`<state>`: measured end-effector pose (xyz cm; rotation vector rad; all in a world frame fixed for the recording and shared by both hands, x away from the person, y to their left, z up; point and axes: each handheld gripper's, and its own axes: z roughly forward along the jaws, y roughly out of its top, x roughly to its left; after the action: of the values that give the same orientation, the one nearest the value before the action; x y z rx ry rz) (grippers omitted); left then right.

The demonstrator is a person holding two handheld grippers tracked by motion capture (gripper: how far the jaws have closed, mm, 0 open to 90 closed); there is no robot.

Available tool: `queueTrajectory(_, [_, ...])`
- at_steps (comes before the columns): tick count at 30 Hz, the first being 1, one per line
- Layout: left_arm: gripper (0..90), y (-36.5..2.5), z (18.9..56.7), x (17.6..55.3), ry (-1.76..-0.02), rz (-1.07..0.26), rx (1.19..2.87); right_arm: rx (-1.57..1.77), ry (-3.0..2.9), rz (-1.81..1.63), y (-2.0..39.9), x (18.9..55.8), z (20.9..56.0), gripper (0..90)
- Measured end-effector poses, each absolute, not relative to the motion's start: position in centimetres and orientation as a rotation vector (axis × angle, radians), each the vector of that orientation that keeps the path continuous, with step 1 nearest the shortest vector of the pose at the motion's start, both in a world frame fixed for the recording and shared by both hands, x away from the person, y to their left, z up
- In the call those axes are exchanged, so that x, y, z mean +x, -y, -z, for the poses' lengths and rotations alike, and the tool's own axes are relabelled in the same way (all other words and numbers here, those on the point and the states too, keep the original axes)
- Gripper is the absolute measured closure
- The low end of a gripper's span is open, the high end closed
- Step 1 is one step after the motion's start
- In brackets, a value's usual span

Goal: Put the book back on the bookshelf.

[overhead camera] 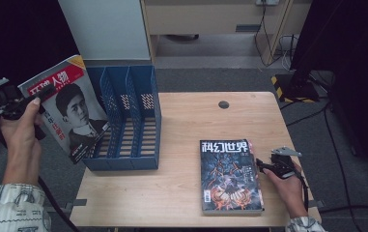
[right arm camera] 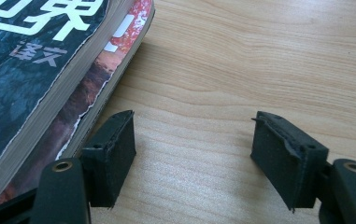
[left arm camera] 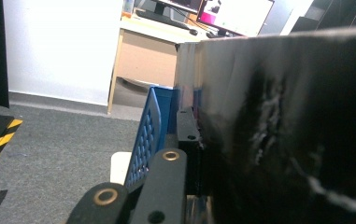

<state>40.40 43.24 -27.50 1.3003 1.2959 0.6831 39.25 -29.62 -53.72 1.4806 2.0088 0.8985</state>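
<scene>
Holding the red magazine (overhead camera: pixel 68 104) clenched upright in our left gripper (overhead camera: pixel 20 104) beside the blue file rack (overhead camera: pixel 128 118) at the table's left edge for slotting, our right gripper (right arm camera: pixel 192 154) waits released by the stacked magazines (overhead camera: pixel 230 176).

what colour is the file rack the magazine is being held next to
Blue, with perforated dividers; the file rack shows best in the high view.
</scene>
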Motion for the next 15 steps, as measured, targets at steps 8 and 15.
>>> queueTrajectory(8, [86.2,-42.3,28.0,41.4,-1.29,-0.71,1.311,1.482,-2.01,-0.9,29.6,39.3,53.7,30.2])
queueTrajectory(15, [86.2,-42.0,28.5,41.8,-1.275,-0.724,1.289,1.481,-2.01,-0.9,29.6,39.2,53.7,30.4])
